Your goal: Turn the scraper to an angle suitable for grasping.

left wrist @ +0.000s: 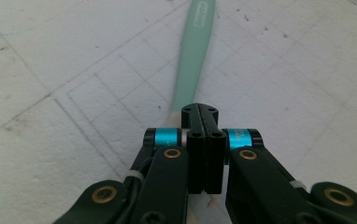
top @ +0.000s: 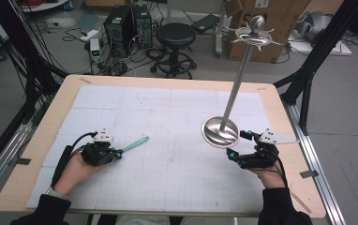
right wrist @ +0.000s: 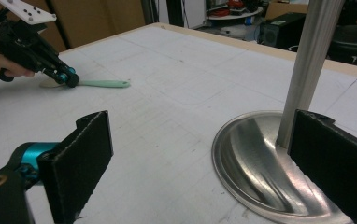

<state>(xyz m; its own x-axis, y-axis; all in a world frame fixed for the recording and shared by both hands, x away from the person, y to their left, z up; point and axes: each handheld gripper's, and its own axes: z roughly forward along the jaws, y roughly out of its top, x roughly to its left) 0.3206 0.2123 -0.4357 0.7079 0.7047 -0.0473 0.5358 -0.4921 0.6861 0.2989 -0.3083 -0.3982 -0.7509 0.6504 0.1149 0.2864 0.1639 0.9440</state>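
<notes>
A utensil with a mint-green handle (top: pixel 136 144) lies low over the white mat, its handle pointing up and right. My left gripper (top: pixel 120 153) is shut on its neck; in the left gripper view the jaws (left wrist: pixel 200 109) meet over the near end of the green handle (left wrist: pixel 193 56). The right gripper view shows that gripper (right wrist: pixel 70 80) pinching the utensil (right wrist: pixel 104 84), with a pale head end behind the jaws. A tall metal stand (top: pixel 233 89) rises from a round dish base (top: pixel 214 137). My right gripper (top: pixel 237 144) is open at the base's near right edge, its jaws (right wrist: pixel 200 140) apart with the pole (right wrist: pixel 303 74) just beyond.
The white gridded mat (top: pixel 167 112) covers most of the wooden table (top: pixel 280 108). The stand's top carries curved hooks and a ball (top: pixel 257 33). Behind the table are a black stool (top: pixel 175 35), computer towers (top: pixel 121 26), cables and cardboard boxes (top: pixel 271 18).
</notes>
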